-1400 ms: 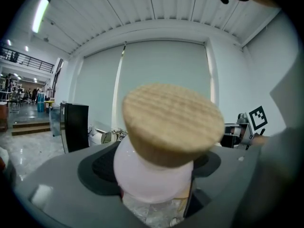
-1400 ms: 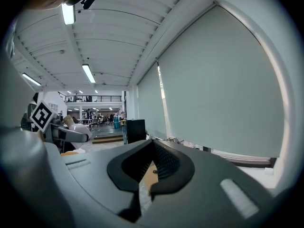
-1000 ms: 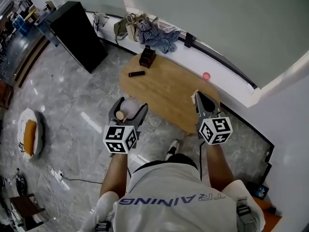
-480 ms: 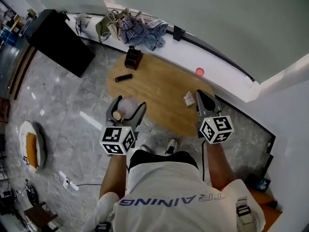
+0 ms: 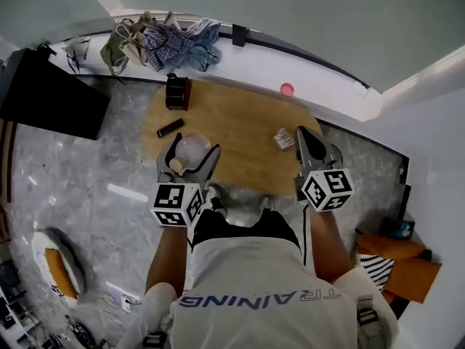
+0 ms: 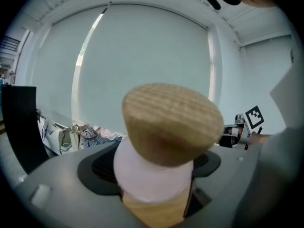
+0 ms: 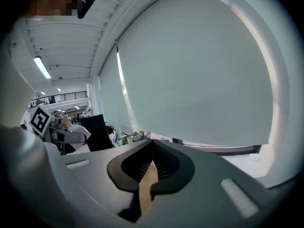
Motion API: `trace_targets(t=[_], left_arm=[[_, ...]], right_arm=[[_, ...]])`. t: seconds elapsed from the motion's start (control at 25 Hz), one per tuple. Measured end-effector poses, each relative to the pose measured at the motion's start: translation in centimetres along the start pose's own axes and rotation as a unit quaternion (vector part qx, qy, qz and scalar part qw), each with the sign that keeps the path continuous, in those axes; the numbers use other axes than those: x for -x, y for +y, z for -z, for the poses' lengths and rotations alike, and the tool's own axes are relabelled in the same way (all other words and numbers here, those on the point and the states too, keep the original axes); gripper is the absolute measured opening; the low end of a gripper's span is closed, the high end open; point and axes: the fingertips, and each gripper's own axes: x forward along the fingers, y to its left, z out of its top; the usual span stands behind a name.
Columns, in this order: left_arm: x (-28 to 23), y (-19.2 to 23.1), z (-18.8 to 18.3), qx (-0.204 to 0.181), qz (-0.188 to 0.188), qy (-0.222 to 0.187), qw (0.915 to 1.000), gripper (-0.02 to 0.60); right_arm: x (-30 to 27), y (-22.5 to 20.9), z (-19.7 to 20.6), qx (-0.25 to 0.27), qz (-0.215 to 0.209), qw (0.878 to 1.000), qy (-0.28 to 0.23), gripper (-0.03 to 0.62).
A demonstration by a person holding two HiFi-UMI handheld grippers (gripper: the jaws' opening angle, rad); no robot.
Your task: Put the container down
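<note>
Item: pale-pink round container (image 6: 152, 177), wooden lid (image 6: 171, 122) | Location: clamped in left gripper (image 5: 191, 150) over near edge of oval wooden table (image 5: 243, 126) | Right gripper (image 5: 305, 138): closed, empty | Handling: likely light, rigid, slippery; grip body, not lid.

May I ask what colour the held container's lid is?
The lid of the container is light tan, wood-grained; clearest in the left gripper view.
</note>
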Motion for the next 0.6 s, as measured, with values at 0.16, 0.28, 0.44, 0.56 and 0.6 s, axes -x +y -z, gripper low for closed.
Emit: trace_targets(t=[0.16, 0.28, 0.44, 0.56, 0.6], left_arm=[[-2.3, 3.4, -0.1, -0.021, 0.041, 0.016, 0.9988, 0.41], [-3.7, 5.0, 0.5, -0.027, 0.055, 0.028, 0.9978, 0.41], [-5.1, 5.4, 1.7, -0.029, 0.063, 0.044, 0.9966, 0.41], [-6.1, 4.7, 3.1, -0.033, 0.068, 0.057, 0.9955, 0.41], [-6.6, 4.4, 3.7, -0.037, 0.07, 0.061, 0.9949, 0.41]], right_arm=[[-2.3, 2.4, -0.1, 0.004, 0.031, 1.0, -0.003, 0.015], [-3.5, 3.1, 0.3, 0.006, 0.047, 0.999, 0.002, 0.015], [-3.5, 2.0, 1.4, 0.001, 0.066, 0.998, 0.011, 0.015], [-3.0, 0.4, 2.8, -0.002, 0.077, 0.997, 0.021, 0.015], [-3.0, -0.3, 3.5, -0.004, 0.08, 0.996, 0.024, 0.015]])
